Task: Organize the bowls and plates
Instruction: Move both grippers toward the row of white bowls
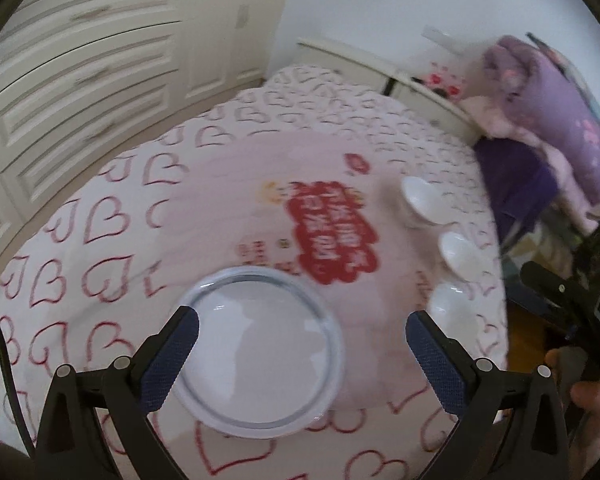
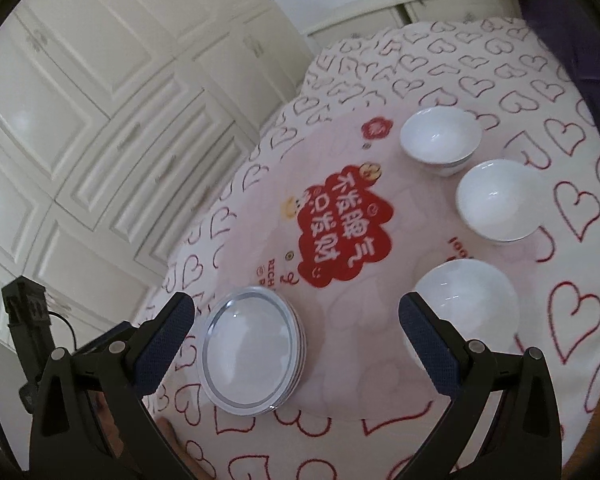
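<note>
We are holding both grippers, left [image 1: 302, 334] and right [image 2: 296, 320], with fingers wide, gripping nothing. Plate stack [image 2: 250, 354] sitting at 6 o'clock on the mat [image 2: 340, 320]; three bowls [image 2: 498, 201] lining 3 o'clock.

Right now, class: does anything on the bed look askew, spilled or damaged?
Nothing stands out. The plate stack sits even, and three bowls stand upright, apart, unbroken. No spills on the pink mat.
</note>
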Tool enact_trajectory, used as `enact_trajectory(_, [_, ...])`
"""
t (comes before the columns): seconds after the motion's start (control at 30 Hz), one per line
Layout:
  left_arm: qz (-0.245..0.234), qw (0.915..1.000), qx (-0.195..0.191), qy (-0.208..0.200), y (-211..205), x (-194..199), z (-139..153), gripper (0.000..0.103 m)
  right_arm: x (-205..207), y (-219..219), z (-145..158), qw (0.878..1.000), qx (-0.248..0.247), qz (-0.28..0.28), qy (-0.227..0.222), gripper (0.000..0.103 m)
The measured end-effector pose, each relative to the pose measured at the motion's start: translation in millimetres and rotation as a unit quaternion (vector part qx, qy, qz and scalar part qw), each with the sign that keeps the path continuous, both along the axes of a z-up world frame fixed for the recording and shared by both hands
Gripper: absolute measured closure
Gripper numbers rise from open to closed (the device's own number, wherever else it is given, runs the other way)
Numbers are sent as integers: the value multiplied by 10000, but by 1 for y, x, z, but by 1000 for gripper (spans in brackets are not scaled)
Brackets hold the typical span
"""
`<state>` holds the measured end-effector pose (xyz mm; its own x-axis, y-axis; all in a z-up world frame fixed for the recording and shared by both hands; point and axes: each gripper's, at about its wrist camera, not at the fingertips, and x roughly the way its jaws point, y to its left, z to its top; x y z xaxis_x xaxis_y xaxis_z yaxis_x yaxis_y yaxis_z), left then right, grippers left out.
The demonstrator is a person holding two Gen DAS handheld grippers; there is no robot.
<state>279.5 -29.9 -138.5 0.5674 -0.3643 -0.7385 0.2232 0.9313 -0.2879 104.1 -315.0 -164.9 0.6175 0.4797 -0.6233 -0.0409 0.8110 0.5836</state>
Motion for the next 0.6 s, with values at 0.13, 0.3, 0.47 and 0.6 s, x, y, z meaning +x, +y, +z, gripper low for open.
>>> enact_trajectory(0.13, [-279,9995,-103,63,-20,2,-2,1,-10,-29,-3,9994,-193,-197,198,0])
enact_trajectory(0.3, [-650,9967,-253,422,-57,18,-21,1,-16,-74,-32,9935,-432,-562,889,0])
enact_trajectory(0.47, [-927,9894,-425,1039,-101,49,-55,1,-12,-109,-79,9820,-513,-713,1673,0])
enact_trajectory(0.6, [-1007,9834,-423,1451,-133,74,-81,4,-5,-119,-101,9786,-454,-642,1902,0])
